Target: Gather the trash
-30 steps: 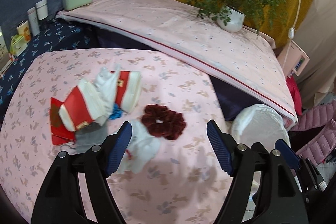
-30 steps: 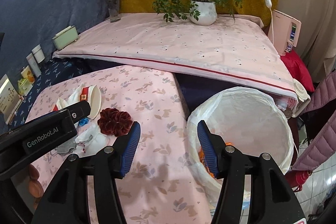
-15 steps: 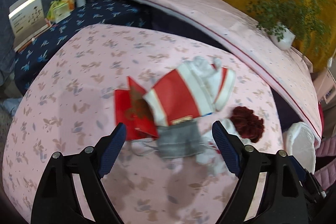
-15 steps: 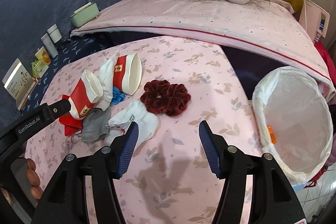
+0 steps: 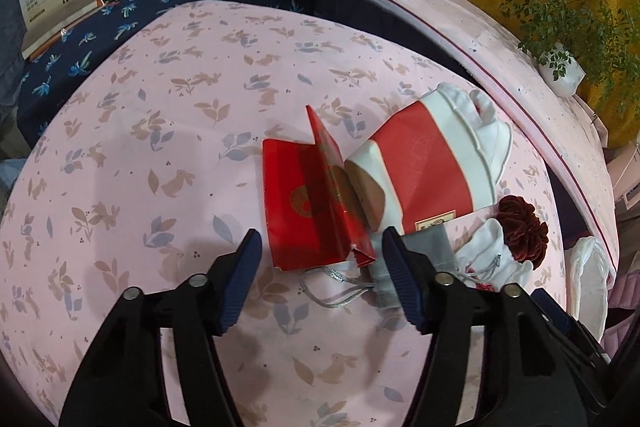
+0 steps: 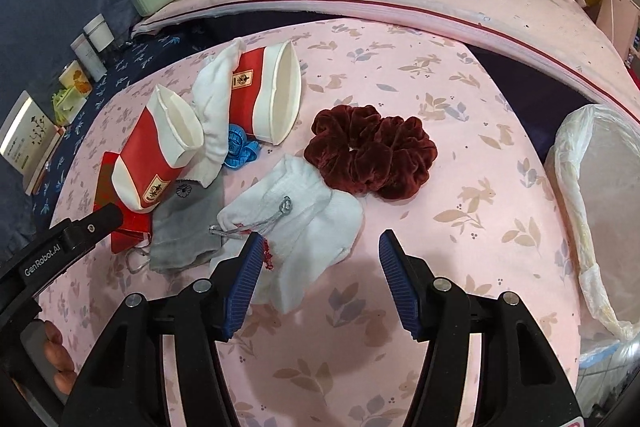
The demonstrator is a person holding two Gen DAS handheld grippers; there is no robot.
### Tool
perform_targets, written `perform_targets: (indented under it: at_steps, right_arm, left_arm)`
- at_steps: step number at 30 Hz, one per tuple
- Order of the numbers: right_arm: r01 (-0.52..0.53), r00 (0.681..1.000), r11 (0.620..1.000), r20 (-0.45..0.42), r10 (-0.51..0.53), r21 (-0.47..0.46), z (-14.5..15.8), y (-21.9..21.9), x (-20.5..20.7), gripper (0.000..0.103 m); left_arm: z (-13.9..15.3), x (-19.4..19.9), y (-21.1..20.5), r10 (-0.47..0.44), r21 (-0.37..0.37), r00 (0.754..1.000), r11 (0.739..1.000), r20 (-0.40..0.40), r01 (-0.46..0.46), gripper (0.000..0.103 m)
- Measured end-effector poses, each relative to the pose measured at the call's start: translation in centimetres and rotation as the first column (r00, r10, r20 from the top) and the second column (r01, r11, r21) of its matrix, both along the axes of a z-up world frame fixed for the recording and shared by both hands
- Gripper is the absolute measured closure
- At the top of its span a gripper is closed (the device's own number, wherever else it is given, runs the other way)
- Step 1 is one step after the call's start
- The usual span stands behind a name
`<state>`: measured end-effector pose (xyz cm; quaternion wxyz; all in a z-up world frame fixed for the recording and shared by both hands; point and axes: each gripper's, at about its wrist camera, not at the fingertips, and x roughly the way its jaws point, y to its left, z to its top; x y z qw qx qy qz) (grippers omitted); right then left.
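Red folded card (image 5: 304,203) lies on the table (image 5: 160,131) just ahead of the left tongs (image 5: 320,273), gaping and empty. Light, stiff, slick; I'd pinch its raised crease. Right tongs (image 6: 318,277) gape empty over a soft white pouch (image 6: 296,215).

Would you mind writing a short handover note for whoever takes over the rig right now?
Left gripper: open, empty, over the near edge of the red folded paper bag.
Right gripper: open, empty, above the white drawstring pouch.
On the pink cloth: two crushed red-and-white paper cups, grey fabric pouch, dark red velvet scrunchie.
White-lined bin stands at the table's right.
Nothing gripped yet; the pile remains to bin.
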<state>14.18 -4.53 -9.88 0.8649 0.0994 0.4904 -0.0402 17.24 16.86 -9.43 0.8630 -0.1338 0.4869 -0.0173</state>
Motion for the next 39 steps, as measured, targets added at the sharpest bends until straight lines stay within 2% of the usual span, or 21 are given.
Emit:
perform_targets:
  at_steps: [5, 8, 11, 14, 18, 27, 34, 39]
  right_arm:
    - [-0.008, 1.0, 1.0, -0.026, 0.008, 0.001, -1.3, 0.4, 0.6, 0.048]
    - [-0.023, 0.999, 1.0, -0.03, 0.022, -0.005, -1.7, 0.7, 0.6, 0.059]
    - [-0.052, 0.998, 0.999, -0.027, 0.052, -0.003, -1.6, 1.0, 0.5, 0.073]
    - [-0.064, 0.998, 0.998, -0.018, 0.064, -0.007, -1.2, 1.2, 0.3, 0.085]
    - [-0.06, 0.998, 0.998, 0.022, 0.06, 0.014, 0.3, 0.8, -0.3, 0.089]
    - [-0.054, 0.98, 0.998, 0.193, 0.05, 0.013, 7.2, -0.6, -2.2, 0.089]
    - [-0.03, 0.955, 0.999, 0.296, 0.021, 0.025, 11.9, -3.2, -3.9, 0.089]
    - [0.004, 0.938, 1.0, 0.346, -0.001, -0.007, 13.9, -5.5, -5.6, 0.089]
  left_arm:
    - [-0.6, 0.2, 0.1, -0.029, -0.03, 0.999, 0.999, -0.012, 0.029, 0.074]
    - [-0.5, 0.0, 0.1, -0.045, -0.044, 0.999, 0.998, -0.004, 0.044, 0.091]
    - [-0.1, -0.1, 0.2, -0.039, -0.049, 0.999, 0.998, 0.002, 0.039, 0.098]
    - [0.6, -0.4, 0.4, -0.03, -0.055, 0.999, 0.998, 0.011, 0.03, 0.101]
    - [2.4, -1.1, 0.4, -0.029, -0.057, 0.998, 0.998, 0.048, 0.032, 0.101]
    - [8.1, -2.7, -1.3, -0.064, -0.067, 0.986, 0.995, 0.155, 0.075, 0.102]
    - [12.5, -3.7, -5.5, -0.145, -0.081, 0.961, 0.982, 0.234, 0.168, 0.102]
    - [14.7, -4.2, -9.7, -0.223, -0.088, 0.936, 0.963, 0.272, 0.255, 0.102]
